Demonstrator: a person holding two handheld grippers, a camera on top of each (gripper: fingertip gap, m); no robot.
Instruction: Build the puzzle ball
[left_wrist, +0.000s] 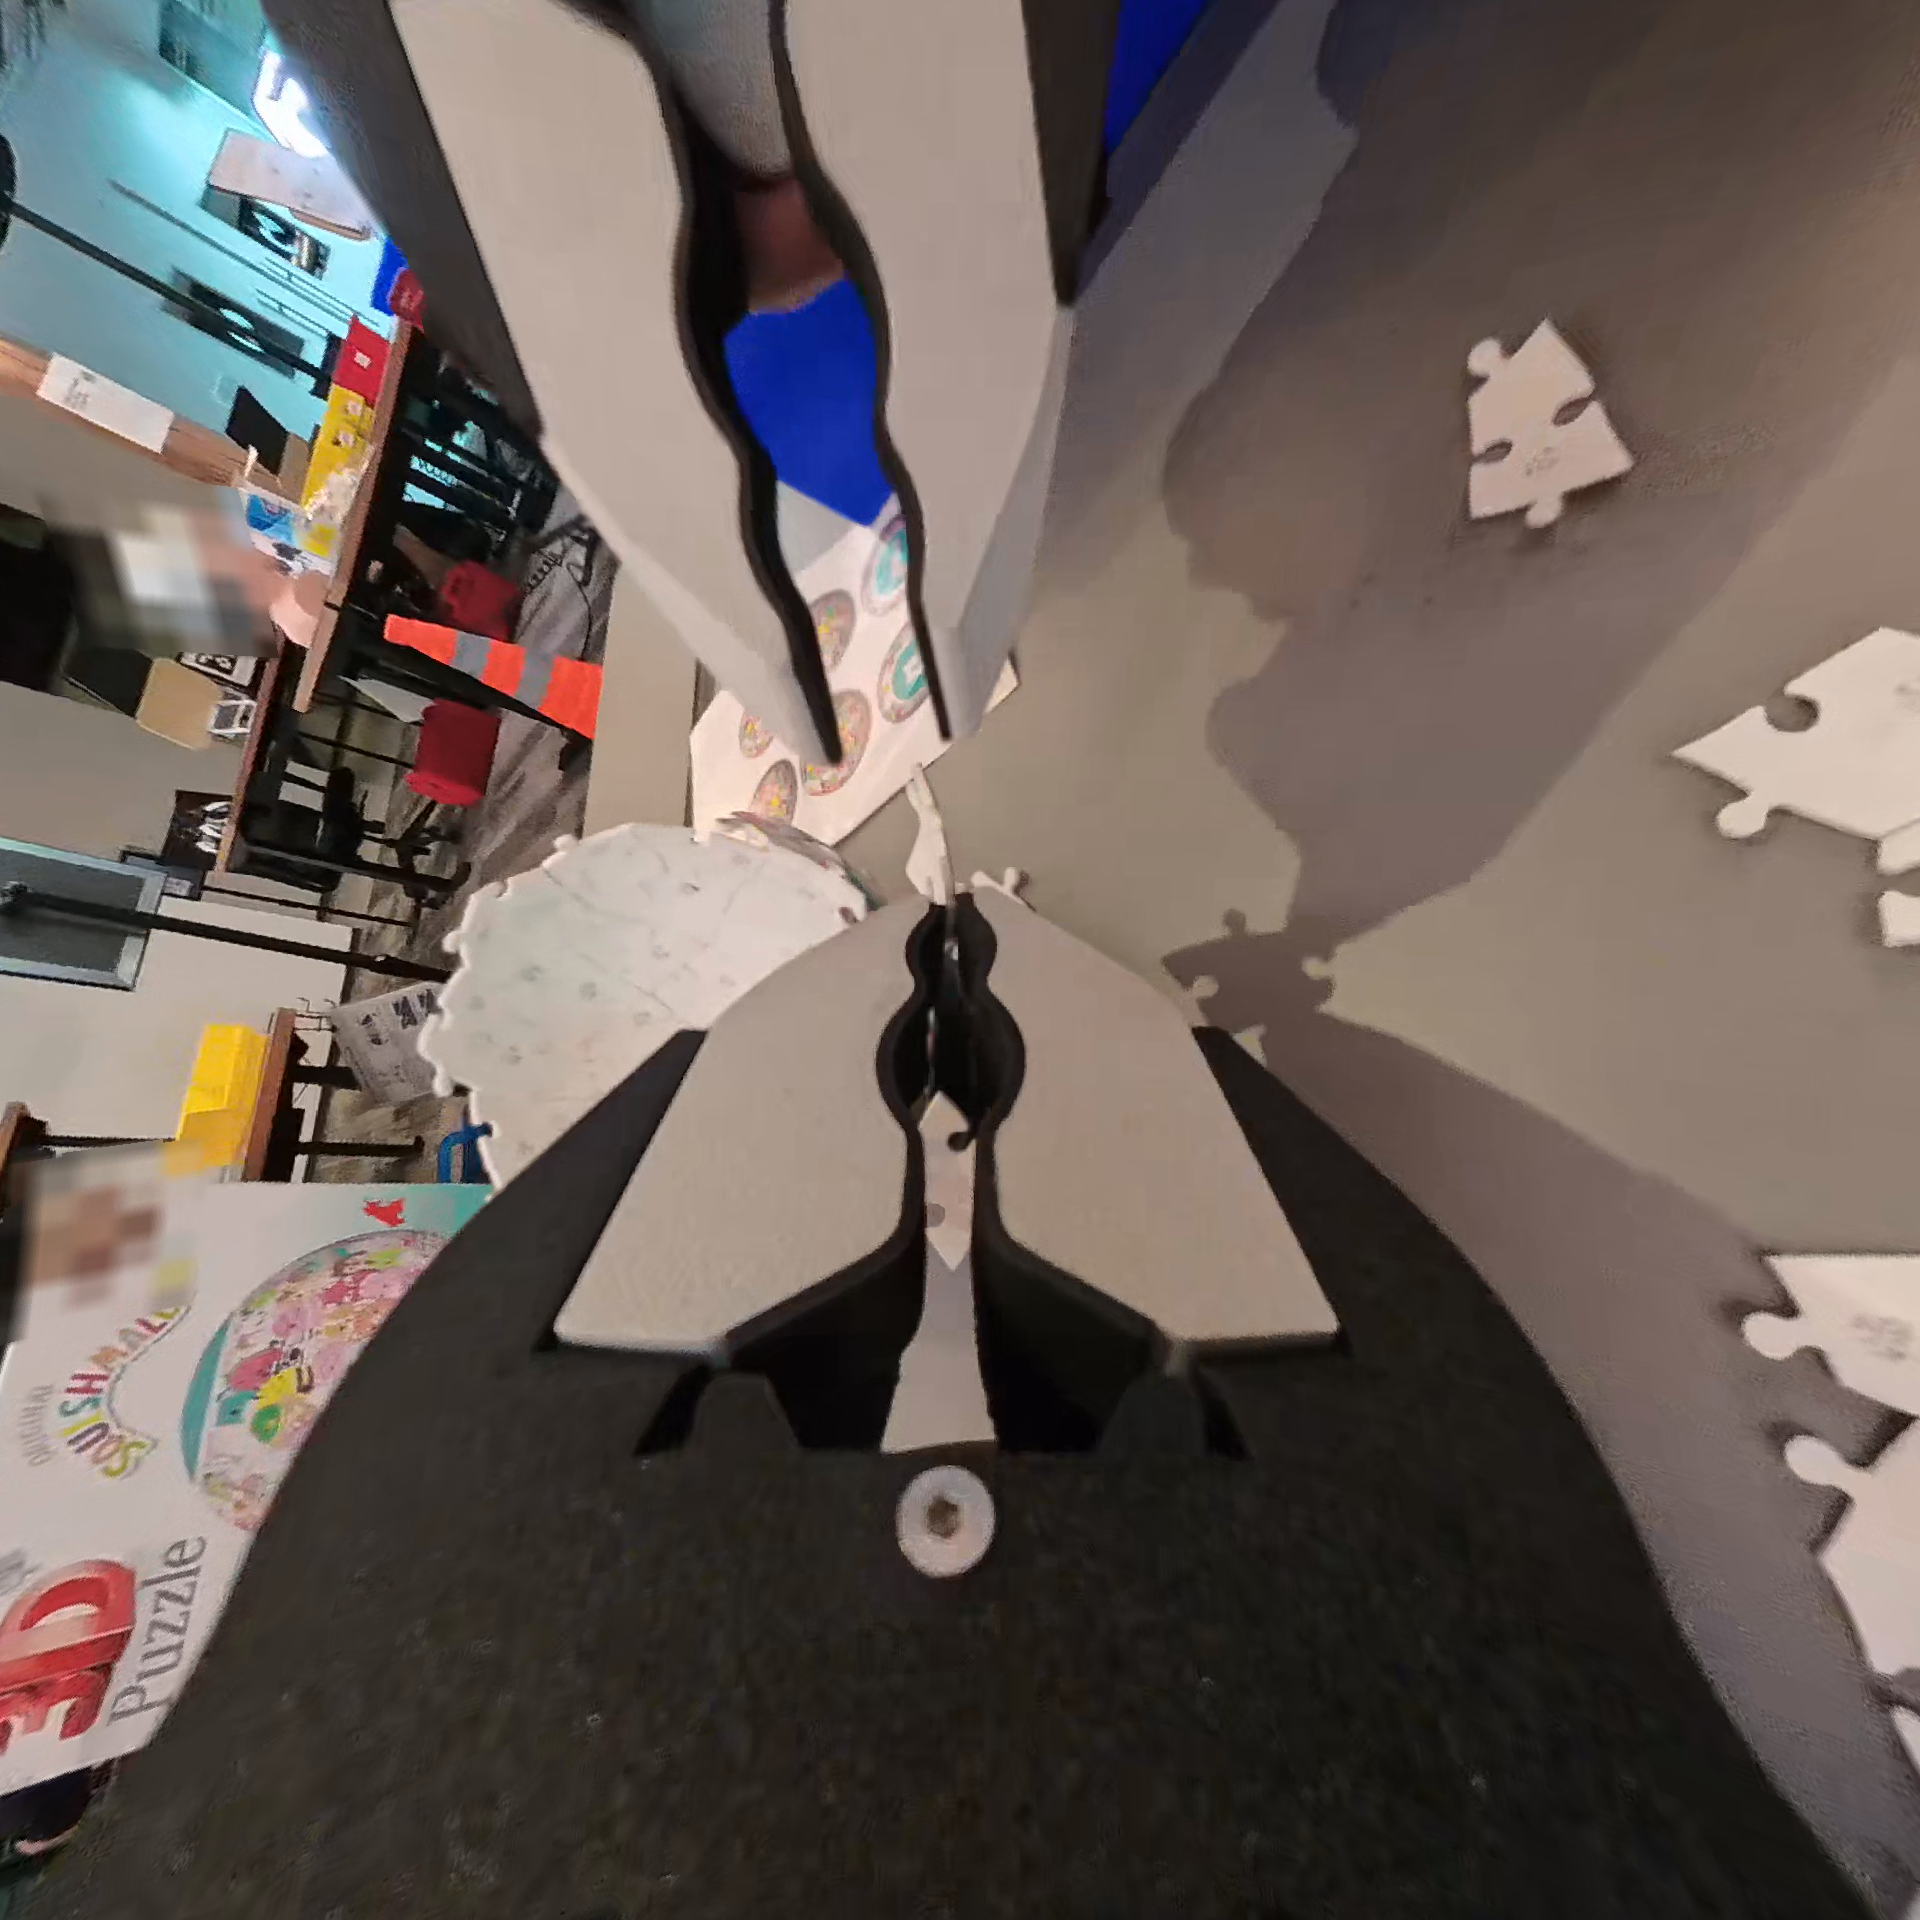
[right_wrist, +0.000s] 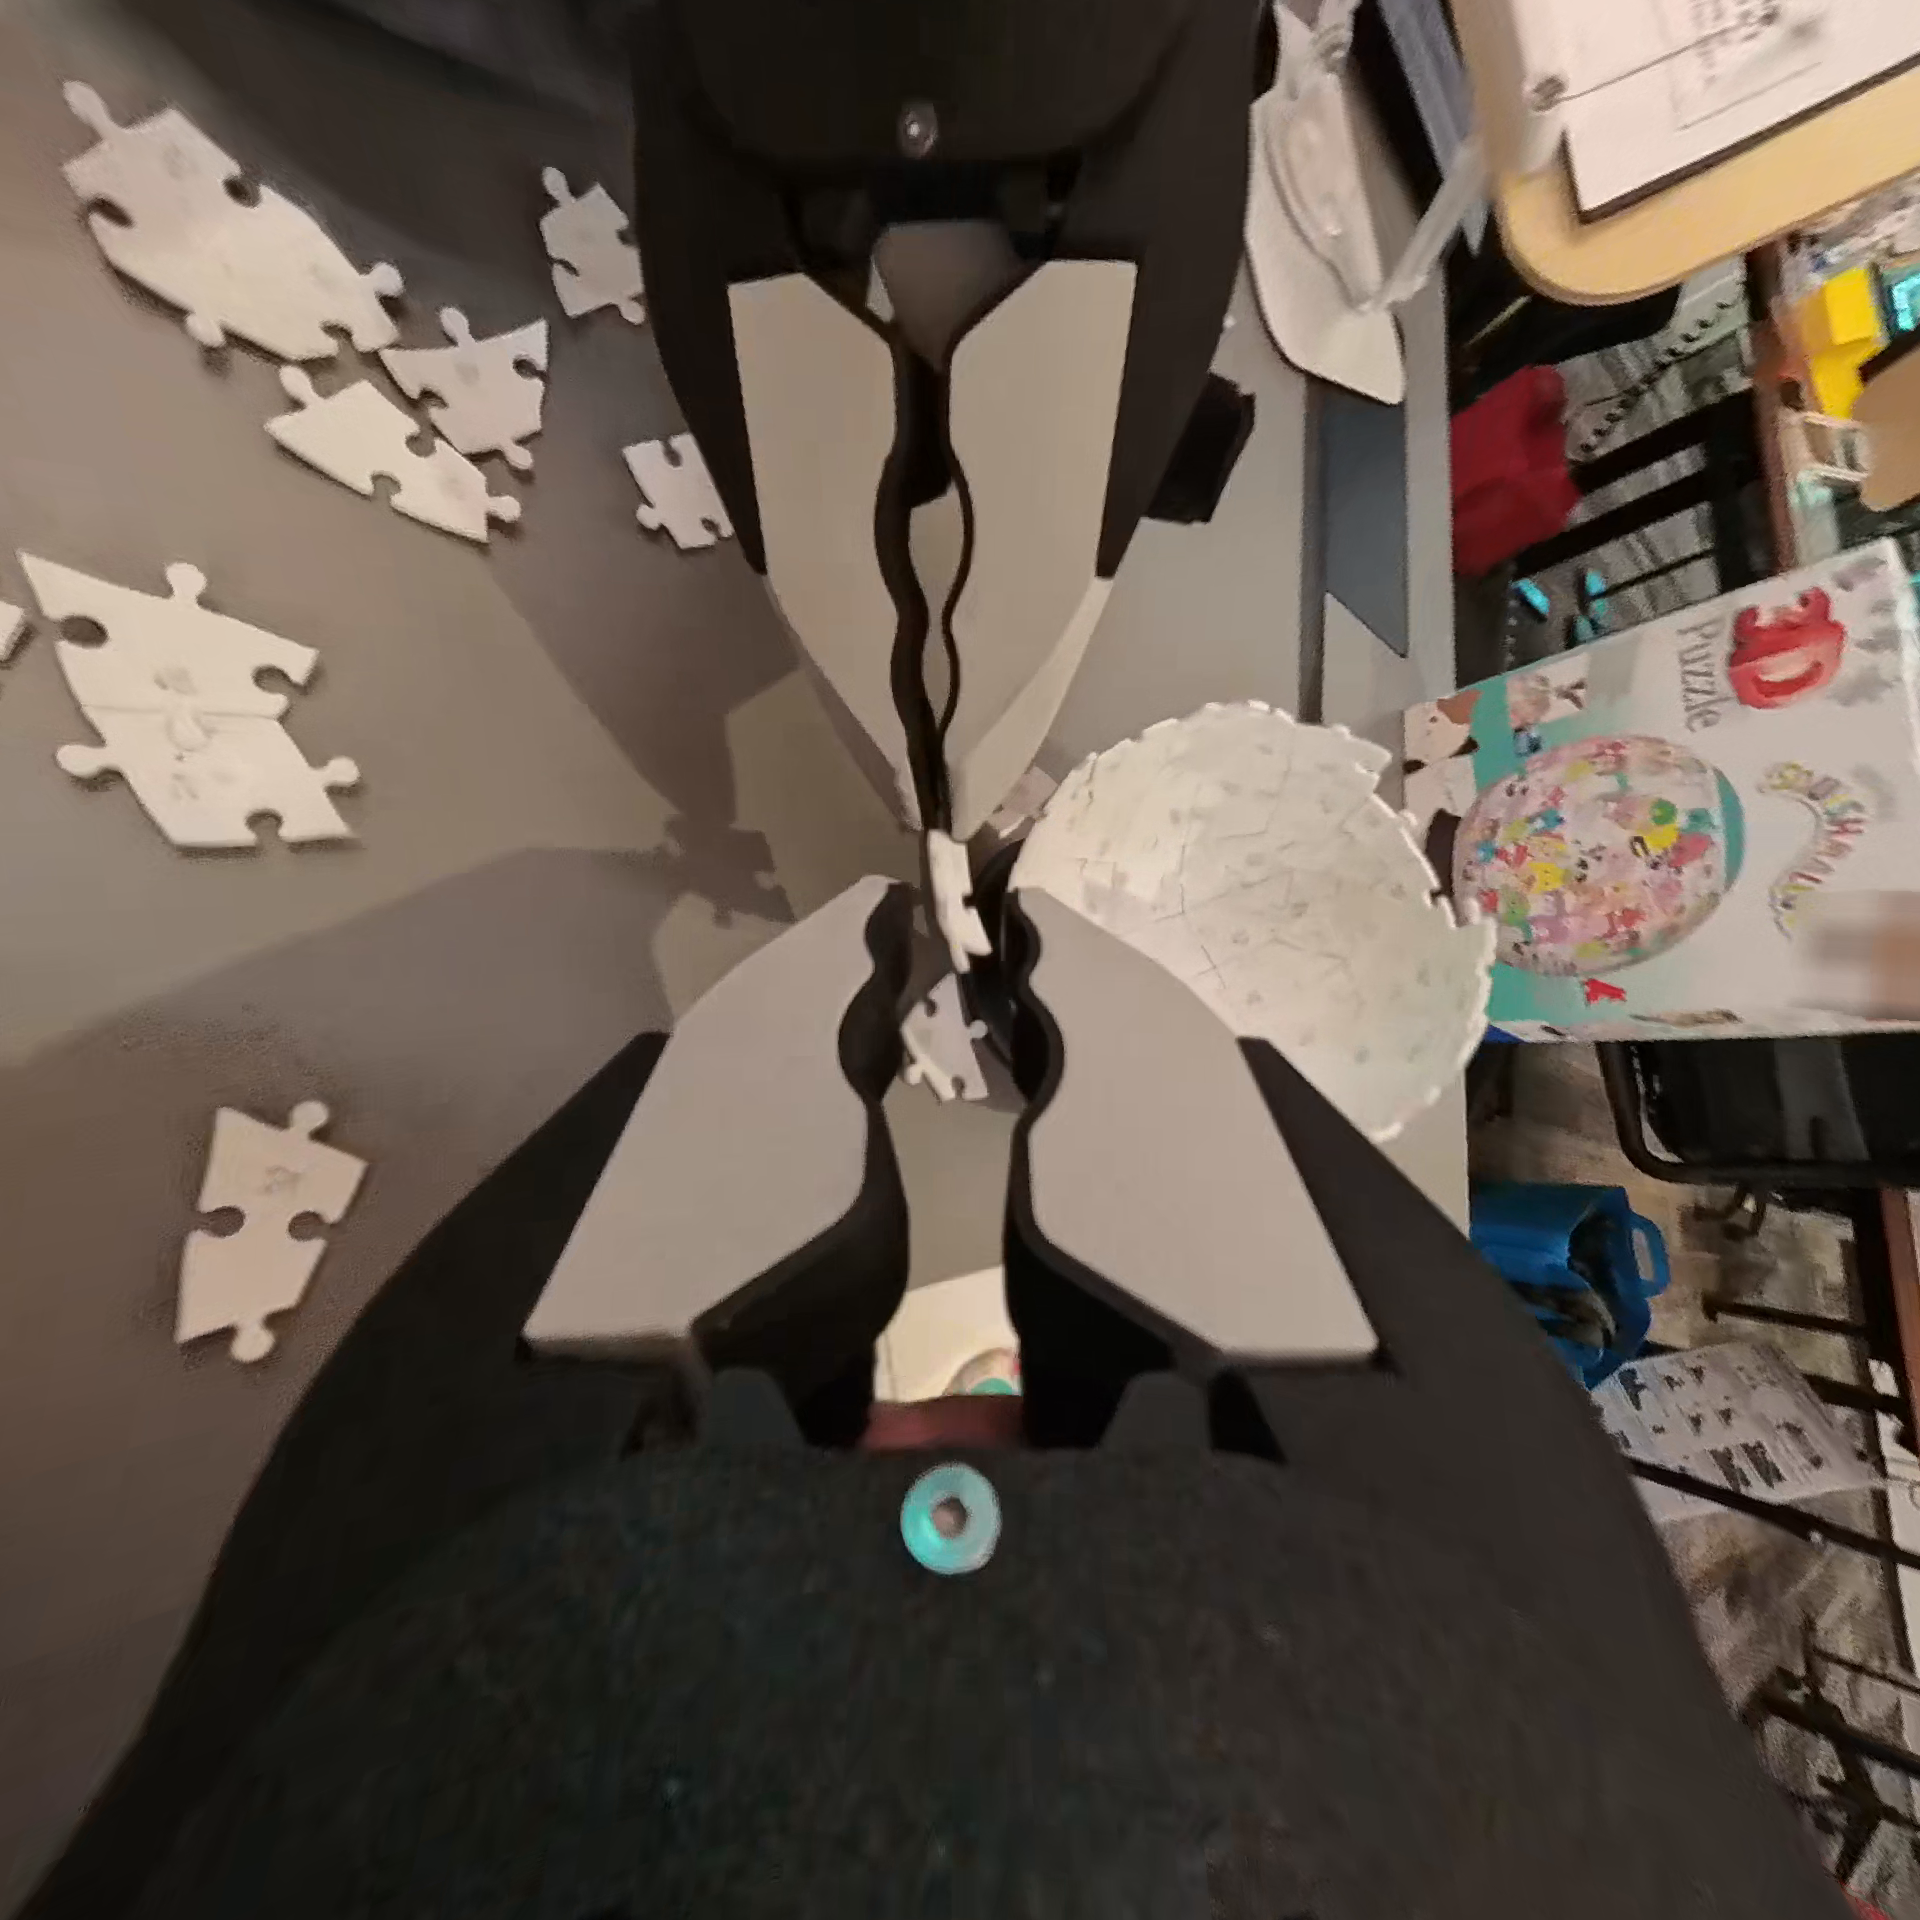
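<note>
Grey desk (right_wrist: 436, 935) strewn with white pieces (right_wrist: 218, 239).
Left tongs (right_wrist: 932, 800) clench one piece (right_wrist: 954, 894) above the desk; right tongs (right_wrist: 951, 914) gape around it; half-built ball (right_wrist: 1247, 904) and box (right_wrist: 1683, 831) sit rightward.

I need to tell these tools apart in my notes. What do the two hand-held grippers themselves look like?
Both look alike: a black, grainy-textured body forking into two broad light-grey fingers, edged along the inside with wavy black pads. The left hand-held gripper has a silver washer and screw centred on its body; the right hand-held gripper has a teal washer. No cables or sleeves show.
</note>
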